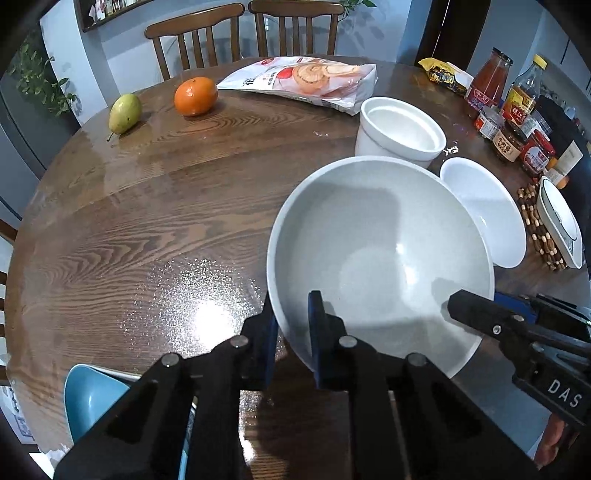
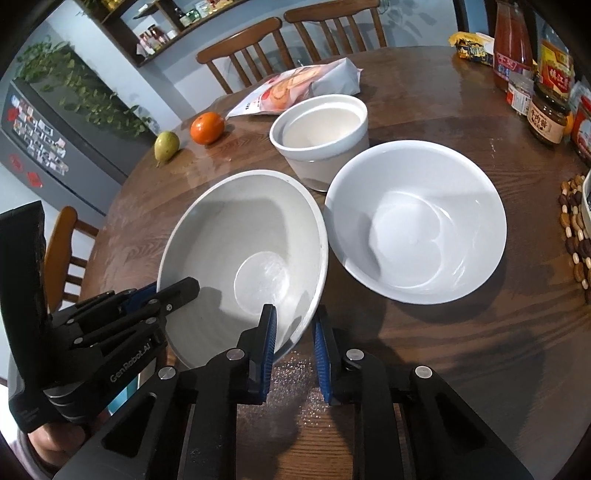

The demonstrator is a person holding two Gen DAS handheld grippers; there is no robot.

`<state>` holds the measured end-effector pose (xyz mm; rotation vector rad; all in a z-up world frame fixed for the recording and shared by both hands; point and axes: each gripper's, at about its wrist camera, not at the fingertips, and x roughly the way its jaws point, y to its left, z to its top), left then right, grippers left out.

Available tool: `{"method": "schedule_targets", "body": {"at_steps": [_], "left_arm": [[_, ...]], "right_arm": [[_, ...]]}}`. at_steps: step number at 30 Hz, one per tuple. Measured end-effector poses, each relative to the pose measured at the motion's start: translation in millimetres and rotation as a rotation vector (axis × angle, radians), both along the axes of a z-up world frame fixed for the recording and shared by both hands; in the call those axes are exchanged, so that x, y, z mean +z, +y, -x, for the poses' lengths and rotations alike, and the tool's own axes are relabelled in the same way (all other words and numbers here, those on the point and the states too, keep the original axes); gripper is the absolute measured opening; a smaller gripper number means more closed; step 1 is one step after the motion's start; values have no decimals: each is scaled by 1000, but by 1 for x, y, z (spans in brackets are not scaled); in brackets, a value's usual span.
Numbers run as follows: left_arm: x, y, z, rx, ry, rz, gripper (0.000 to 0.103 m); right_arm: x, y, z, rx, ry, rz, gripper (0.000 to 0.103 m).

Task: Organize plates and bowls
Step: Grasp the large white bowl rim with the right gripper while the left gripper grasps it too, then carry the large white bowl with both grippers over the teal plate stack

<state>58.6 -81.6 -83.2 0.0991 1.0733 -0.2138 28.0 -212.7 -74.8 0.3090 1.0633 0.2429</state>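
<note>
A large grey bowl (image 1: 369,240) (image 2: 240,229) sits near the front of the round wooden table (image 1: 147,229), and both grippers hold its rim. My left gripper (image 1: 293,332) is shut on the near-left rim, one pad inside and one outside. My right gripper (image 2: 293,336) is shut on the near-right rim in the same way. Each gripper also shows in the other's view: the right gripper (image 1: 487,301), the left gripper (image 2: 162,291). A white bowl (image 2: 413,221) (image 1: 484,210) rests just to the right. Behind both stands a white straight-sided bowl (image 1: 399,129) (image 2: 321,129).
An orange (image 1: 195,96), a pear (image 1: 125,112) and a snack bag (image 1: 306,79) lie at the back. Jars and bottles (image 1: 517,107) crowd the right edge, beside a beaded trivet (image 2: 576,229). A blue dish (image 1: 92,395) shows at the table's near-left edge. Wooden chairs (image 1: 199,33) stand behind.
</note>
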Motion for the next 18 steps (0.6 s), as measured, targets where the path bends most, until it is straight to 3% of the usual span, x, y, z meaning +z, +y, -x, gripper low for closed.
{"method": "schedule_targets", "body": {"at_steps": [18], "left_arm": [[29,4,26,11,-110,-38,16]], "right_arm": [[26,6,22,28,-69,-5,21]]}}
